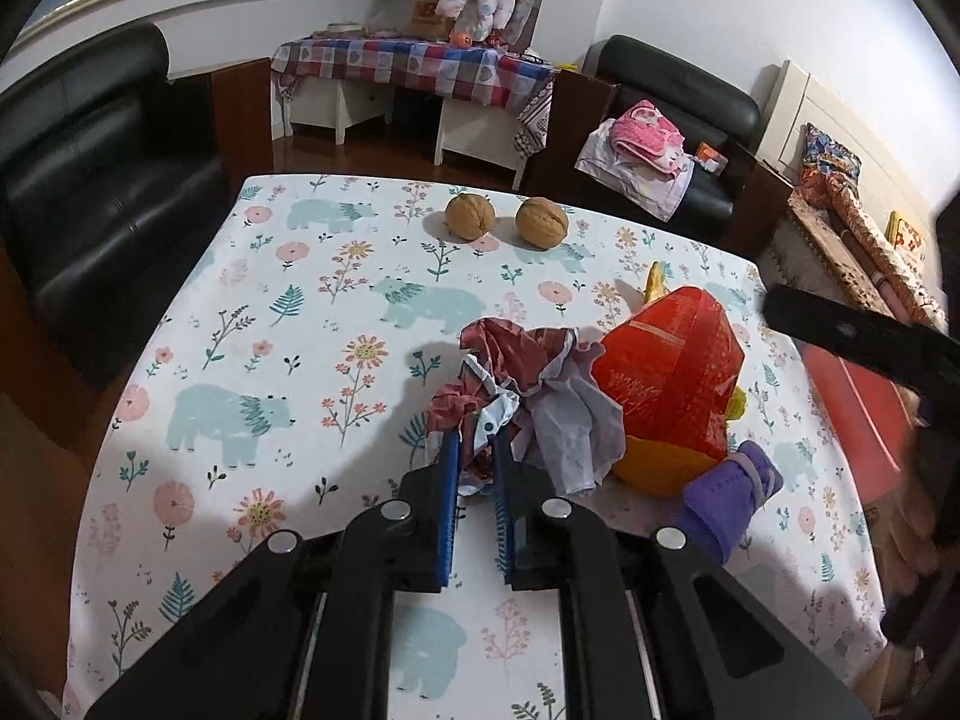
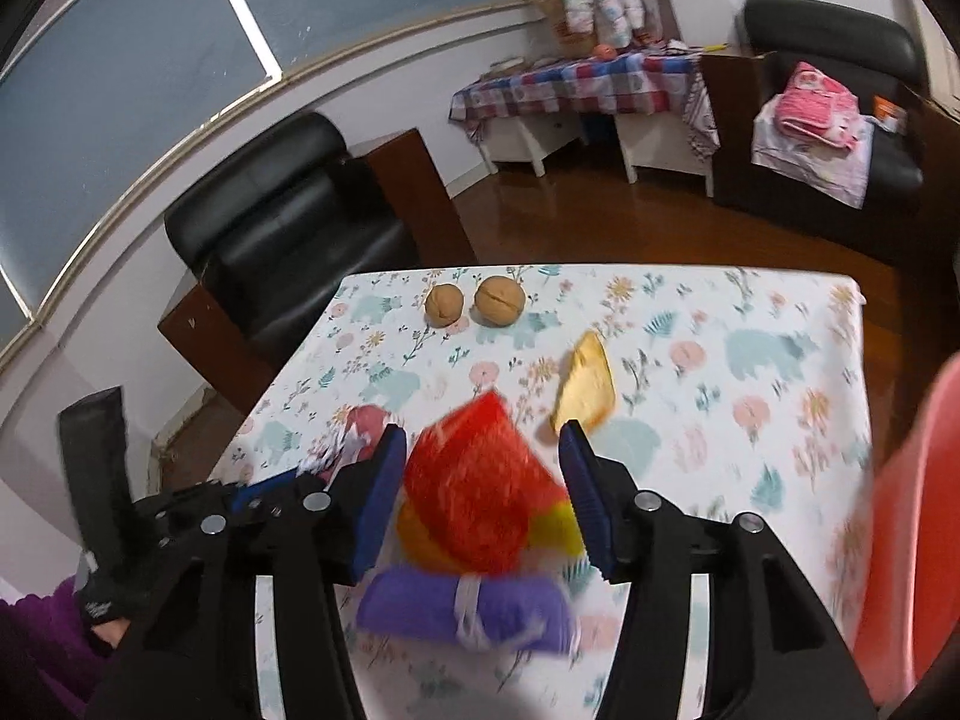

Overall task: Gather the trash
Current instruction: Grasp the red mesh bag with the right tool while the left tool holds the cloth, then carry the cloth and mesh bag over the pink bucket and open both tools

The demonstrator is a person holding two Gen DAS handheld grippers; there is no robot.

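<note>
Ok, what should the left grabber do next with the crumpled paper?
Probably lift it straight up. The left gripper looks closed on the crumpled wrapper, which lies against the red bag, so rising first should avoid dragging the bag.

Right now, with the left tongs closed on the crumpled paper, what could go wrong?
1. The left tongs pinch only an edge of the crumpled wrapper; it may tear or slip out.
2. The wrapper touches the red bag, so lifting could drag it.
3. The open right tongs hover over that bag, so the tools might collide.
</note>
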